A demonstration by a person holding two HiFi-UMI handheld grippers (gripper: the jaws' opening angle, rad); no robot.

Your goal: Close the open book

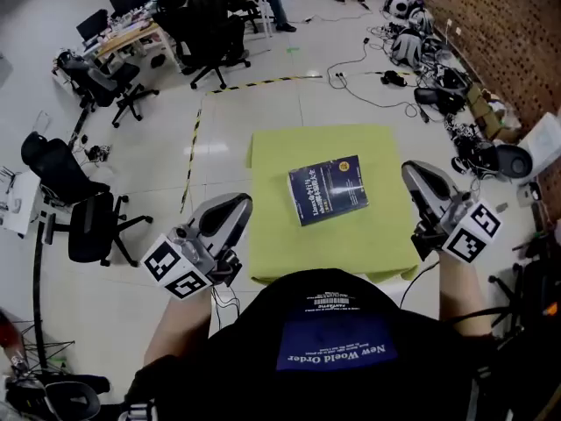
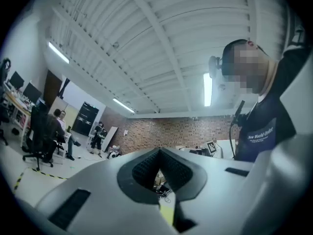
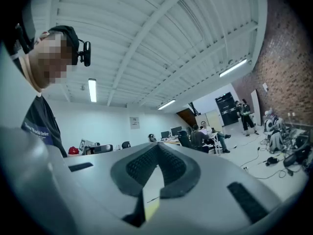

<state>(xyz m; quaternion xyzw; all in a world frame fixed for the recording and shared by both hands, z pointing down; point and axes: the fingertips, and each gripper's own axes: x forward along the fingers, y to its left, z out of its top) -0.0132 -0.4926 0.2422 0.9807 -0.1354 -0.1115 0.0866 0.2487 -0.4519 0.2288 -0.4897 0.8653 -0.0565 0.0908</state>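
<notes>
A dark blue book lies closed, cover up, near the middle of the yellow-green table. My left gripper hangs raised off the table's left edge, apart from the book, its jaws shut with nothing between them. My right gripper is lifted by the table's right edge, to the right of the book, and holds nothing. In the left gripper view the left gripper points about level towards a brick wall, pads meeting. In the right gripper view the right gripper points across the room, pads together and empty.
Black office chairs stand on the floor to the left. Cables, bags and gear lie along the brick wall on the right. People sit at desks at the back. Yellow-black tape runs along the floor.
</notes>
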